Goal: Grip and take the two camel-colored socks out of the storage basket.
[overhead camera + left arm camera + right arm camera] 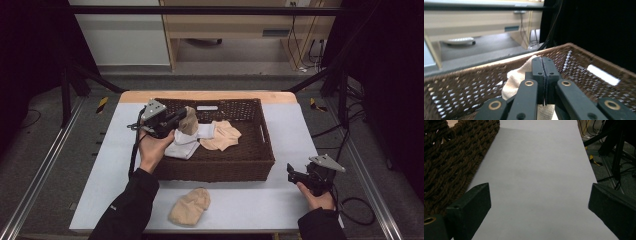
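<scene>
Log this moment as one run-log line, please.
left gripper: shut on tan sock, over wicker basket | right gripper: fingers open, nothing held, over table | second tan sock: on table before basket

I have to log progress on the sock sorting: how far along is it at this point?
Done: a white sock and a beige sock lie in the wicker basket. In hand: the left hand-held gripper is shut on a tan sock above the basket. Left: one tan sock on the table; the right hand-held gripper waits open.
</scene>
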Demonstrator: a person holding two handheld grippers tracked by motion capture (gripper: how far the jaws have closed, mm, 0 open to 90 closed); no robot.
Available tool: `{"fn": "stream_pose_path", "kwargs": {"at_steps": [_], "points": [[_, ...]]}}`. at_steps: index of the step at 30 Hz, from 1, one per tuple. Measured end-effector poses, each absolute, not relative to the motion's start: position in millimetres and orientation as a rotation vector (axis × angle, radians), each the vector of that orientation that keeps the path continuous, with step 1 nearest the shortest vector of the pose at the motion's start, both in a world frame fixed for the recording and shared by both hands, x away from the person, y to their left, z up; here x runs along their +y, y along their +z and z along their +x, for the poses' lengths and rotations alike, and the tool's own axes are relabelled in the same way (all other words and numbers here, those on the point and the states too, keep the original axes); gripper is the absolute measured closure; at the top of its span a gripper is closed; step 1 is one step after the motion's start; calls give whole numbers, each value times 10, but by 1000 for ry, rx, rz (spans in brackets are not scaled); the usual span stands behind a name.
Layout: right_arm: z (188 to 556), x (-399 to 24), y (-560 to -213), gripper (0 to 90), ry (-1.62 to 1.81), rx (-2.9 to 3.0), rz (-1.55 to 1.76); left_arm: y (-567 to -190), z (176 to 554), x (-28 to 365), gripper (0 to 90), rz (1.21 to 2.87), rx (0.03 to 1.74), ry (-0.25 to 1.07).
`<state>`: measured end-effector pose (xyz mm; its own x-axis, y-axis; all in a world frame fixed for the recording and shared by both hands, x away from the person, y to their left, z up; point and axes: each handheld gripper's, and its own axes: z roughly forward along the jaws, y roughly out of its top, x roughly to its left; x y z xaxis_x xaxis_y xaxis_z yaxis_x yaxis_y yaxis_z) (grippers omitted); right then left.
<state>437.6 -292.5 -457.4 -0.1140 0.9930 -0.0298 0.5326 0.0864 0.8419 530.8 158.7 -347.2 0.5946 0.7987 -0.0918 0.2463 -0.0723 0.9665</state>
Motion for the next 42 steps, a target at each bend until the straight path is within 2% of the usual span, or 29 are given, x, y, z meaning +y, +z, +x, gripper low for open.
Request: {"fn": "stream_pose_path", "kwargs": {"at_steps": [25,34,42], "points": [[4359,-2939,-4555,46,923,1712,1514,-2678,4430,1693,885,1533,641,586],[4352,-2941,-4550,46,924,1710,1515,-2571,4127,1712,885,1543,571,591],[4348,-2941,-4549,46,923,1710,1515,-2631,3868,1744,884,1552,525,562]]}}
